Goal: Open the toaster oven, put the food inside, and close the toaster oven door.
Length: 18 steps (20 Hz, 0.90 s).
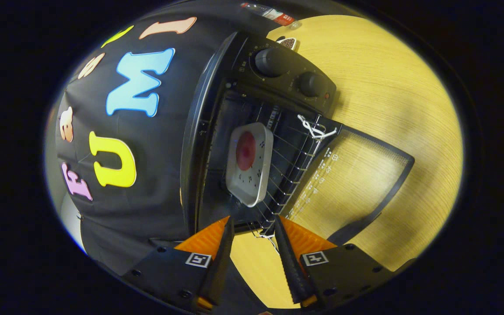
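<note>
On the wire rack (287, 162) inside the toaster oven (243, 109) sits the rigid plate (248, 168), so my gripper (252, 232), fingers apart and empty, should take the stiff, light-looking door (365, 175) by its far-edge handle (359, 225).

Gripper-mounted fisheye, tilted (close), facing open toaster oven (252, 144)
</note>
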{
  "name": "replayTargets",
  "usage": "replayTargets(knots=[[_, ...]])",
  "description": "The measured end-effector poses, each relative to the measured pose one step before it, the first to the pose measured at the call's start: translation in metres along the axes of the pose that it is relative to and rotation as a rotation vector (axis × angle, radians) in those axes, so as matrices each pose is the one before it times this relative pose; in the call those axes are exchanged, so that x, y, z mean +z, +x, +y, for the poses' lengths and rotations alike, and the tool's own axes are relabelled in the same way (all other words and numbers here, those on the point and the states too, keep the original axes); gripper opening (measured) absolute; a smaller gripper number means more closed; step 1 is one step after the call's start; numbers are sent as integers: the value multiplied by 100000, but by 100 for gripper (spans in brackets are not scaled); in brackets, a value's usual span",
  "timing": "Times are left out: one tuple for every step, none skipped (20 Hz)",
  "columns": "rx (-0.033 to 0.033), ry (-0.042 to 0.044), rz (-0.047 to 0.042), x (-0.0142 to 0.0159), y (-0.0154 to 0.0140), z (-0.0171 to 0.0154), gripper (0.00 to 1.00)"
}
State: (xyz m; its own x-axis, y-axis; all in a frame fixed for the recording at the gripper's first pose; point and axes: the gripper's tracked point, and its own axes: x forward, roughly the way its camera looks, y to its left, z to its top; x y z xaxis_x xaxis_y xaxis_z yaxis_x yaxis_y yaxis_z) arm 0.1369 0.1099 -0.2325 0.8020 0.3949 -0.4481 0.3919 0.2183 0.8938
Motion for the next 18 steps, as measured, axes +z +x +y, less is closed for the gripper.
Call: replayTargets(knots=[[644, -1797, 1219, -413, -471, 93, 66], [-167, -2541, 1470, -715, -403, -97, 82], [-234, -3317, 1187, -445, -604, -105, 97], [-1007, -4361, 856, -494, -564, -248, 98], [-735, -4530, 513, -376, -557, -216, 98], [-591, -4514, 632, -401, -545, -58, 98], [-655, -5092, 274, -354, -509, -161, 98], [-948, -5741, 182, -316, -439, -178, 98], [-982, -6492, 446, -362, -370, -267, 98], [-1371, -6833, 524, -437, -264, -307, 98], [-973, -6710, 815, -384, -279, -262, 98], [-798, -6050, 956, -456, -334, -129, 98], [-604, -5619, 729, -305, -272, -106, 98], [-1001, -5306, -297, -188, -295, -129, 98], [-1480, -5013, -702, -37, -205, -269, 98], [-1288, -4371, -446, -191, -120, -149, 98], [-1372, -3581, 255, -220, -94, -148, 98], [-225, -2683, 472, -345, -93, 106, 98]])
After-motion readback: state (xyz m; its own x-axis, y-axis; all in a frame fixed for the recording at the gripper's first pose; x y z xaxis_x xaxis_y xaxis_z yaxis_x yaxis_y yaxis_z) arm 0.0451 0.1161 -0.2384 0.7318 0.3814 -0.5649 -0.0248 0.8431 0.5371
